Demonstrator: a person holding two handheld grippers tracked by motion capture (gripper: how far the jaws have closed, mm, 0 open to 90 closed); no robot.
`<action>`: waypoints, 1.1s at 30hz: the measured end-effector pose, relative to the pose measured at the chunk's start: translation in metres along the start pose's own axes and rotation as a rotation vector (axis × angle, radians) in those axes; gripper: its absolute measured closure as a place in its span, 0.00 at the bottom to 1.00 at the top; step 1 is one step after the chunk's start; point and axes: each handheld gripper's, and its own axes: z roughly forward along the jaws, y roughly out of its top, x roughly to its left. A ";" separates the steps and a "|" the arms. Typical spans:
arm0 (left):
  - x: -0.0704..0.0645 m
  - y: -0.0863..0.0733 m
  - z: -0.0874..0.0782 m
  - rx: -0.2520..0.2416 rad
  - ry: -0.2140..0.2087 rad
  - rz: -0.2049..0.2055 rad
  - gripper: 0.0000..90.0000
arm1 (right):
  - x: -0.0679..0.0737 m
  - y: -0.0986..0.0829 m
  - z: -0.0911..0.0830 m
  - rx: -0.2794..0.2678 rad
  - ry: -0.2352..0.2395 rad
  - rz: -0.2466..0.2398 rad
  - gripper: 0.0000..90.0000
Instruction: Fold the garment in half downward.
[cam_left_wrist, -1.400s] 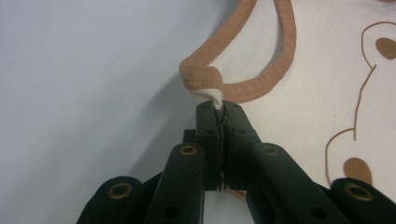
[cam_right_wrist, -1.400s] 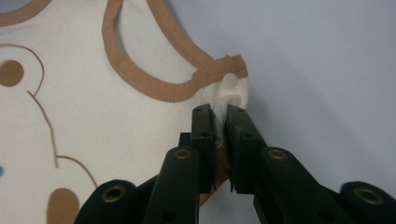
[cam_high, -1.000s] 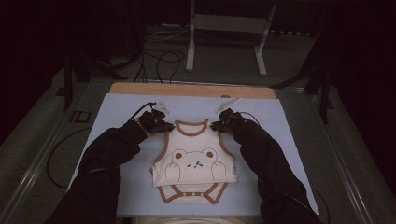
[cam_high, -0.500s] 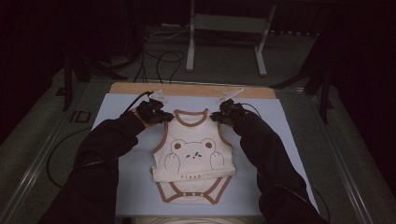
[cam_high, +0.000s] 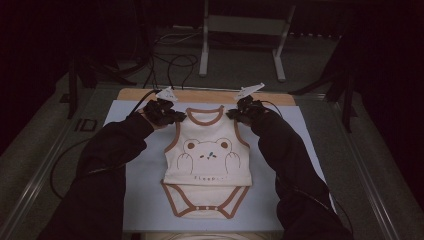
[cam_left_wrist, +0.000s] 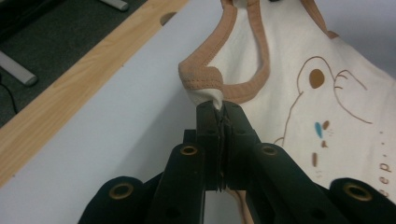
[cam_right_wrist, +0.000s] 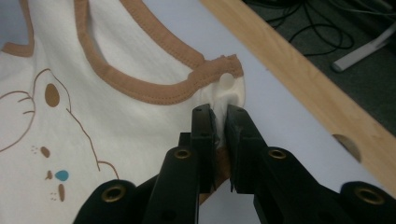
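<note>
Pinching ribbed brown-trimmed shoulder straps, the left gripper (cam_left_wrist: 219, 109) and right gripper (cam_right_wrist: 219, 114) clench the cream bear-print bodysuit (cam_high: 207, 155), forearms angled inward.

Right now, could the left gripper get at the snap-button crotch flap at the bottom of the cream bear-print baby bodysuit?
Probably not yet: the left gripper is shut on the cream bear-print baby bodysuit at its shoulder strap. The snap-button crotch flap lies uncovered, so nothing blocks it after release.

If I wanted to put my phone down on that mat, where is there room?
Bare mat lies right of the bodysuit, and left of it beyond the sleeve. A thin strip runs behind the collar, before the wooden edge. The shoulders are crowded: the left gripper and right gripper pinch them.
</note>
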 end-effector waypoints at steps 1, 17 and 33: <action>0.000 0.002 -0.001 0.000 0.006 0.002 0.98 | -0.001 0.001 -0.001 -0.006 -0.004 0.004 0.92; -0.001 0.017 -0.020 -0.038 0.043 0.025 0.98 | -0.004 0.022 -0.021 -0.065 -0.057 -0.014 0.92; -0.029 -0.002 -0.027 -0.041 -0.005 0.072 0.98 | 0.026 -0.001 -0.036 -0.089 -0.030 -0.037 0.92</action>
